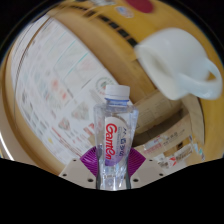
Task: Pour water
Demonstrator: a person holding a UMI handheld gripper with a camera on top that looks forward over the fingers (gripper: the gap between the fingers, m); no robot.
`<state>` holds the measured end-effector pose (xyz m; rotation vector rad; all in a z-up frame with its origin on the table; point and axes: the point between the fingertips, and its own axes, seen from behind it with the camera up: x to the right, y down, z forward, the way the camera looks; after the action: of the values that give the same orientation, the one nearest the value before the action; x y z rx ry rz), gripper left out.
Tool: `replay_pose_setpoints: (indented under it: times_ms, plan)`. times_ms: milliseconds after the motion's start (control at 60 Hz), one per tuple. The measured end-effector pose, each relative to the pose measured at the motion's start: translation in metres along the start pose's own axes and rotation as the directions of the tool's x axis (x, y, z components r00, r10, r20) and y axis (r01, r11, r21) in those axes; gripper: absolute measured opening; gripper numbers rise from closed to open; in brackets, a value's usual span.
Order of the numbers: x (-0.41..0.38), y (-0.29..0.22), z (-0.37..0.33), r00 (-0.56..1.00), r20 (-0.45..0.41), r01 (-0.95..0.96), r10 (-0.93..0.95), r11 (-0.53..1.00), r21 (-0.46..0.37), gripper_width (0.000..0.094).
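While tilting hard to one side, so that the whole scene is leaning, looking forward along the gripper from just behind its two fingers. Clenching both fingers on the base of a clear plastic bottle, with the pale finger bodies flanking it and the magenta pads showing behind and beside the bottle's lower part. Standing nearly upright between the fingers: a slim, ribbed, see-through cylinder, rounding in at the shoulder under a white screw cap, still closed. Wrapping around its middle, a glossy label with red lettering on white. Not showing clearly how much water is inside.

Lying beyond the bottle, a wooden table with a warm yellowish top and a rounded edge, and on it a large printed sheet, flat and matte, covered in small boxes and text too fine to read. Sitting farther off, past the bottle's cap and to one side of it, a white mug, smooth and glazed, with its wide round mouth turned toward the camera and its handle on the far side. Staying well apart from the bottle, with bare tabletop between them.

Resting near the table edge, just beside the fingers, a small pale flat object, too blurred for identifying.
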<state>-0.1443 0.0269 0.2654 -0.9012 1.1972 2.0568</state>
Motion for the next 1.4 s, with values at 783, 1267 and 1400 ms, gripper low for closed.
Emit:
replay_pose_setpoints:
  times_ms: [783,1267,1400]
  plan:
    - [-0.072,-0.22,-0.066,-0.619,-0.236,0.743,-0.75,-0.46,-0.486,0.0331]
    - [-0.003,-0.28,-0.11,-0.64,-0.257,0.679,-0.724,-0.377,-0.63,0.0558]
    - [-0.017,-0.276,-0.131,-0.653,-0.299,0.661,-0.696,-0.332,-0.673,0.0835]
